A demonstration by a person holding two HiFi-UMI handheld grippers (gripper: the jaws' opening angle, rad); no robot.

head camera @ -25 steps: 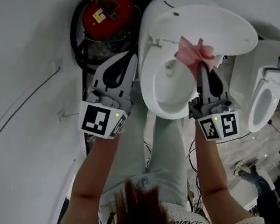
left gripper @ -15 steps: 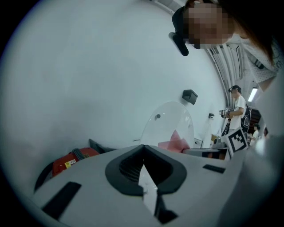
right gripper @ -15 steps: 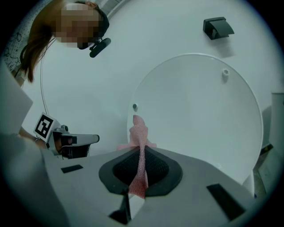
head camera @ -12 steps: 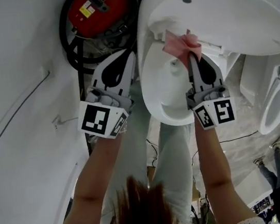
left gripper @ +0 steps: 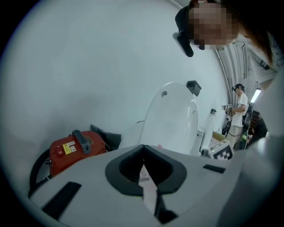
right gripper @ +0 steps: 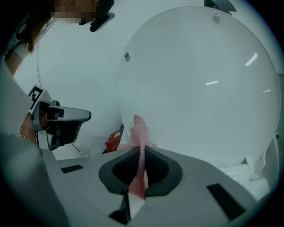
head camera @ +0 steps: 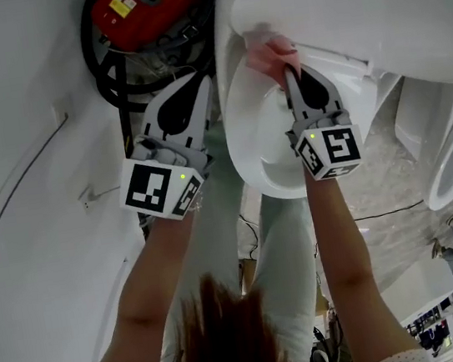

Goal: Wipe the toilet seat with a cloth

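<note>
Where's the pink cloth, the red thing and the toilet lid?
pink cloth (right gripper: 139, 148), right gripper view, its pinched fold.
red machine (head camera: 161, 13), head view, its top.
toilet lid (right gripper: 199, 88), right gripper view, its middle.

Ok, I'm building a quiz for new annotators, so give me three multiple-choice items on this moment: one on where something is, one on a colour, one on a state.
1. Where is the pink cloth?
A. on the floor
B. at the back of the toilet seat, below the raised lid
C. on a shelf

2. What colour is the machine beyond the left tongs?
A. blue
B. green
C. red

3. How are the left tongs?
A. shut, empty
B. wide open
C. shut on a sponge

Answers:
1 B, the right tongs hold it there.
2 C, its casing is red.
3 A, the left gripper view shows the jaws together with nothing between them.
</note>
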